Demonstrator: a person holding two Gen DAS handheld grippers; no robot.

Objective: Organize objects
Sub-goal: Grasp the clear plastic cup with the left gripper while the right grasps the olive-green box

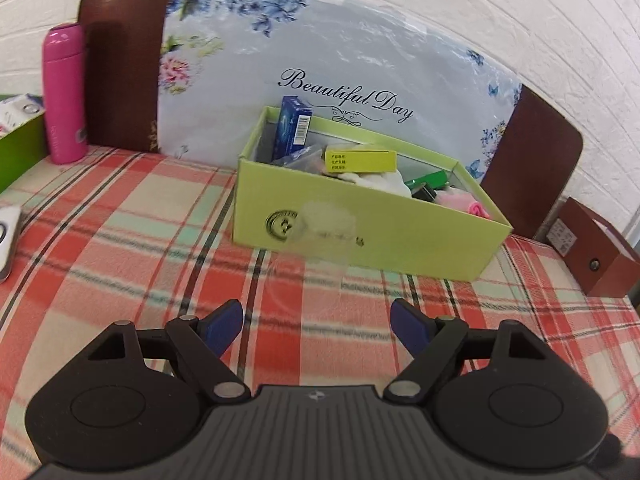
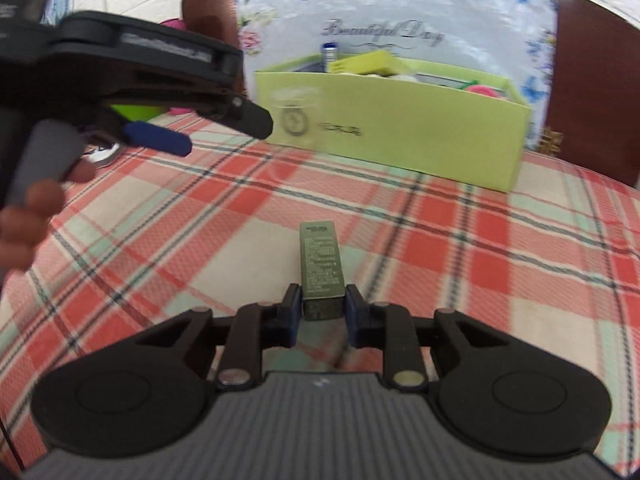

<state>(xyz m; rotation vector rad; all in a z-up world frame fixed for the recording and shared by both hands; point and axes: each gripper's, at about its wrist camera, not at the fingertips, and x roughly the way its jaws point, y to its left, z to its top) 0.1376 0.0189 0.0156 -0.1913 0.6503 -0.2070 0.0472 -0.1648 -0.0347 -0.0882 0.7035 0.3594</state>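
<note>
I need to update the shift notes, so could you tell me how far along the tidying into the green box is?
Partly done. The green box already holds several items, among them a blue carton and a yellow carton. In hand: the right gripper is closed on a small olive box lying on the plaid cloth. Left: lifting it into the box; the left gripper is open and empty.

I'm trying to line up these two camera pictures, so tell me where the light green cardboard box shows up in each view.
Left wrist view: the light green box sits centre to right, on the plaid cloth beyond the open left gripper.
Right wrist view: the same box lies upper centre-right, far behind the small olive carton clamped in the right gripper.
Shared landmark: the "Beautiful Day" floral panel standing behind the box.
</note>
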